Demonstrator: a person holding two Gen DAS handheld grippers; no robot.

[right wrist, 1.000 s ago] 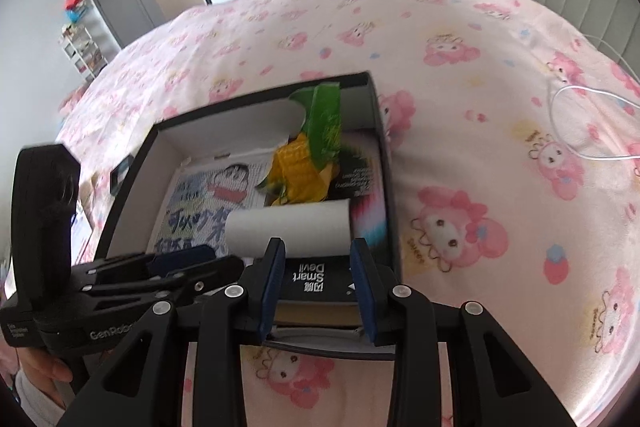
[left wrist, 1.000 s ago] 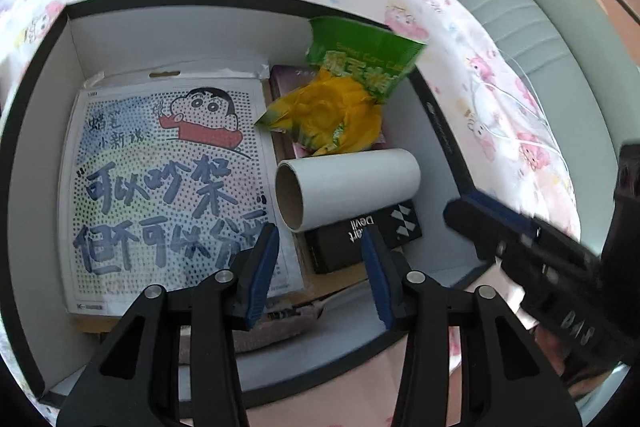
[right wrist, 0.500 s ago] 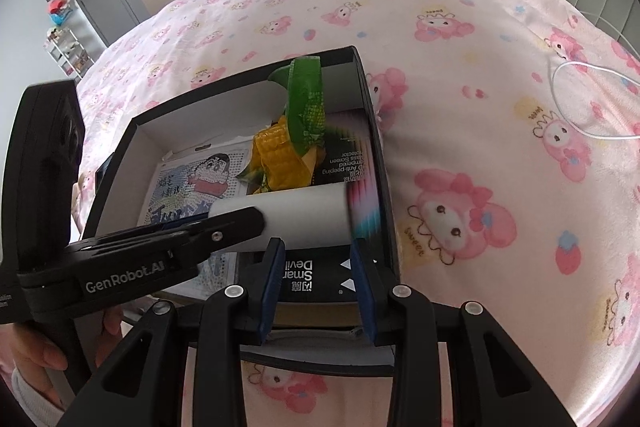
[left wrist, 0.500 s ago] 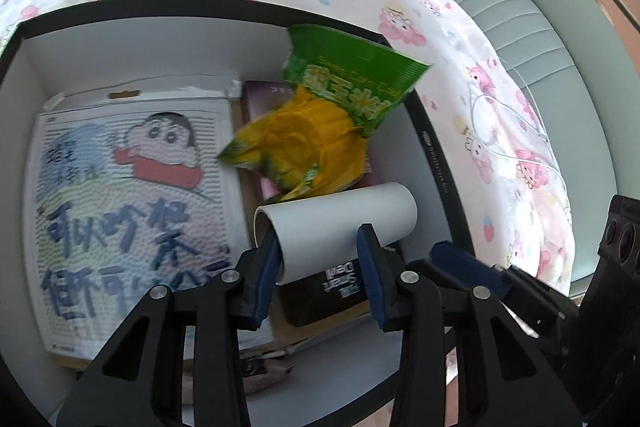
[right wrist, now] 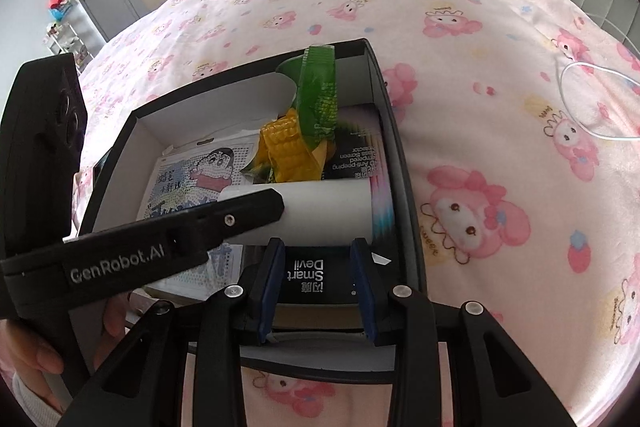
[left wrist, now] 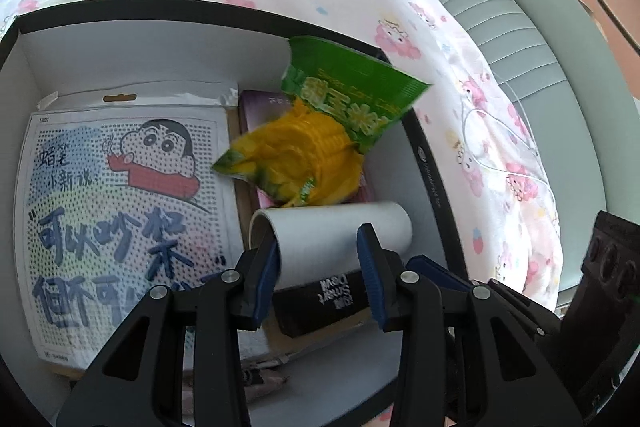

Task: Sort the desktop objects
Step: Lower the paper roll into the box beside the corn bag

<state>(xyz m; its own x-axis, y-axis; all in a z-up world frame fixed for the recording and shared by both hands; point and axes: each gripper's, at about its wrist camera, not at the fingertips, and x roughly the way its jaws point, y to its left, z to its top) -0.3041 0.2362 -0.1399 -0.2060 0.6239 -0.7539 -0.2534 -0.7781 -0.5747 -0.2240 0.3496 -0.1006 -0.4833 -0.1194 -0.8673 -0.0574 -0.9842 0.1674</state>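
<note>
Box (right wrist: 382, 99) first, the biggest thing here: black outside, white inside, sitting on the bed (right wrist: 460, 27) with its pink cartoon cover, and it holds everything. Stiff card walls, light enough I'd judge, but the soft bedding under it gives little support, so pushing down inside could tip it.

Next down in size, the cartoon sheet (left wrist: 120, 195) lies flat along the left side of the box floor; thin, floppy, hard to pinch except at an edge.

Then the green and yellow corn snack bag (left wrist: 320, 139), leaning up against the right wall, crinkly and slippery, best taken by its sealed top.

Now the white paper tube (left wrist: 332, 239), lying on its side. The left tool (left wrist: 318, 267) has its fingers spread on either side of it, not closed. Hollow card, very light, crushable: a gentle squeeze across the middle looks right to me.

Smallest, the black packet (right wrist: 314, 277) marked "Smart Devil", just in front of the tube. The right tool (right wrist: 318, 291) brackets it, fingers parted; whether they touch it I cannot tell. Rigid, flat, smooth, so grip the long edges.
</note>
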